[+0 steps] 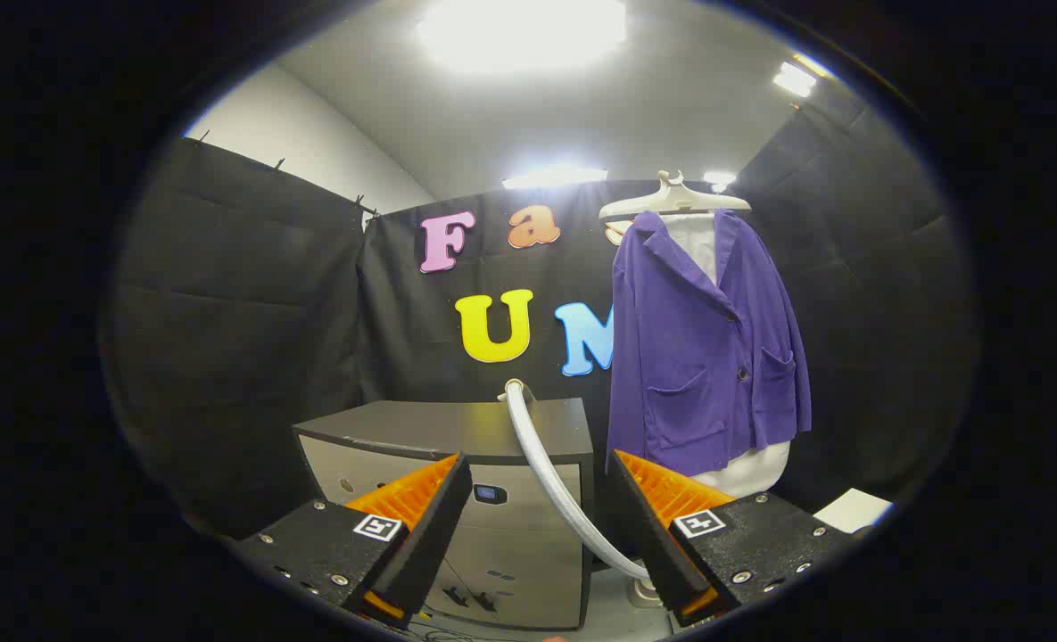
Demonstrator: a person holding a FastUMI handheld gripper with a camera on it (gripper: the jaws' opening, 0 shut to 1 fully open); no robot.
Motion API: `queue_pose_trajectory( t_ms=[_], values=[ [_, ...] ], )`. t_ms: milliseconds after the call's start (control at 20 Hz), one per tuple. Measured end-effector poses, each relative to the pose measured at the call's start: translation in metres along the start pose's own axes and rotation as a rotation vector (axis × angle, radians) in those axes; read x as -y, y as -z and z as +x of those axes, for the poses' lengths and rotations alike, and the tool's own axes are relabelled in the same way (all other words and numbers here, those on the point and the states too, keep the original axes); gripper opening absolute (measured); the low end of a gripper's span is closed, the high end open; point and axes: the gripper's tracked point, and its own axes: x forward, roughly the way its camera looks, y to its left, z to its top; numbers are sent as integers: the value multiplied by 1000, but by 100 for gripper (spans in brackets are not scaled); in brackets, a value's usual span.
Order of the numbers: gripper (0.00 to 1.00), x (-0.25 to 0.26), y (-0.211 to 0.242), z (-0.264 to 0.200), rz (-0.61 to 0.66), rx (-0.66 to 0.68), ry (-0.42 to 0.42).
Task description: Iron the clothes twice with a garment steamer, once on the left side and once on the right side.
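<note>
Gripper view, largest item first: the black cloth booth wall [251,303] encloses the scene on all sides, beneath a white ceiling with bright lamps [521,31].

A purple button-front jacket with two patch pockets [706,348] hangs on a white hanger-topped form [673,198], beyond the fingers and to the right of the steamer unit. The white form shows at the open collar and below the jacket's hem. The jacket hangs upright, its front facing the camera.

A grey box-shaped garment steamer base with a dark flat top [457,428] stands ahead of the gripper, left of the jacket. A small display sits on its front face.

A white ribbed steamer hose [550,473] rises from behind the base's top, curves down across its front and passes between the fingers, ending close to the right finger.

A white flat sheet [852,510] lies low, right of the jacket.

The gripper [541,499] is spread wide apart. Its fingers [421,499] press on nothing; only the hose crosses the gap.
</note>
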Motion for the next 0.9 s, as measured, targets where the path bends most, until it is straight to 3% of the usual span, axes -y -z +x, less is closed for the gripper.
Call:
queue_pose_trajectory(
  t_ms=[900],
  values=[
    [94, -3, -13, -8, -8, 23, -3]
  ],
)
